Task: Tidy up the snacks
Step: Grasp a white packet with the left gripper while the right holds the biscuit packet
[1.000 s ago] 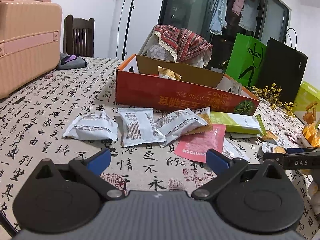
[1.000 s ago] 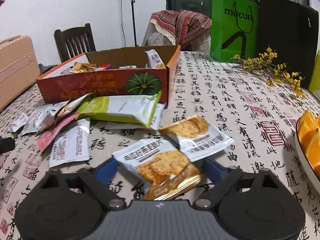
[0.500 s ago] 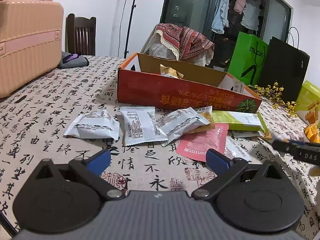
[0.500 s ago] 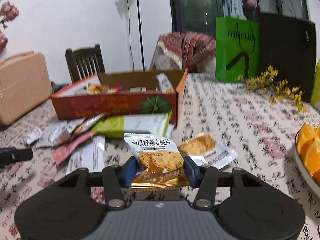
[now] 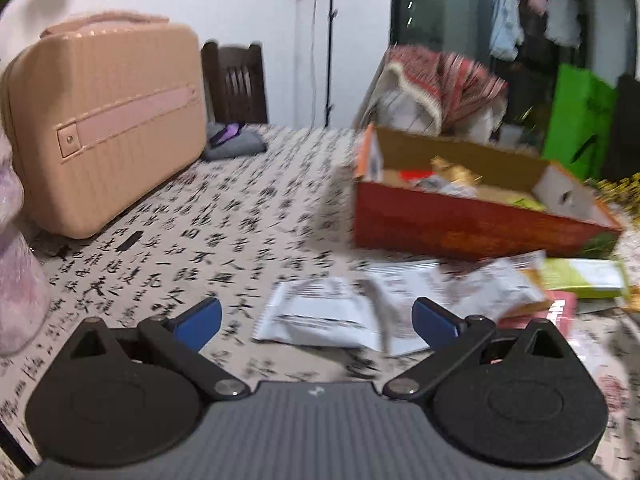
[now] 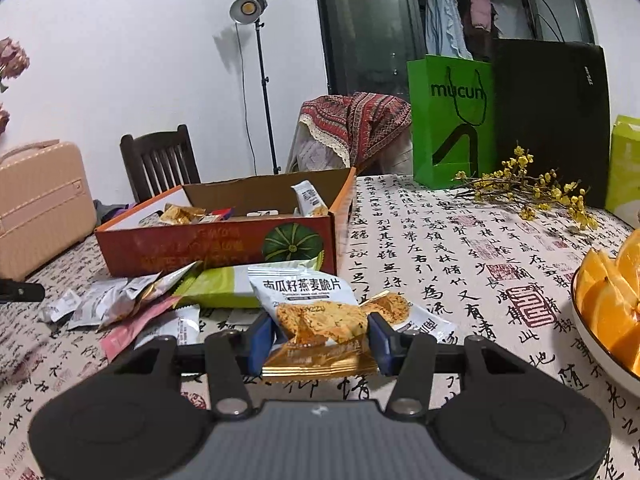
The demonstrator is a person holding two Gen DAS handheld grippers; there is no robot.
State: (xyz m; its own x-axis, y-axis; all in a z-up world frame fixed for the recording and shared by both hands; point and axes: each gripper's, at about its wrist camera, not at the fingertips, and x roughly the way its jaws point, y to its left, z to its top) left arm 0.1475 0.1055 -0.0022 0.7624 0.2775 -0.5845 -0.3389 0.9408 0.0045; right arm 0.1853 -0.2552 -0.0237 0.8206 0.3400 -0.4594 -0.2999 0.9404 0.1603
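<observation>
My right gripper [image 6: 320,338] is shut on a white and gold cracker packet [image 6: 316,316], held upright off the table. Behind it stands the orange cardboard box [image 6: 224,246] with several snacks inside. More packets lie before the box: a green and white bar pack [image 6: 224,286], silver packets [image 6: 116,300] and a pink one [image 6: 132,322]. In the blurred left wrist view, my left gripper [image 5: 316,322] stands open above a white packet [image 5: 320,318], which lies on the cloth between the blue fingers [image 5: 198,320]. The orange box [image 5: 460,224] sits to the far right there.
A pink suitcase [image 5: 100,120] stands on the table's left side, with a dark chair [image 5: 236,80] behind. Green bag [image 6: 452,120], black bag [image 6: 552,120] and yellow flowers [image 6: 532,188] sit at the back right. A bowl of orange slices [image 6: 612,304] is at the right edge.
My right gripper closed on the cracker packet and lifted it off the table. The left gripper swung left and rose a little; the white packet now lies between its fingers.
</observation>
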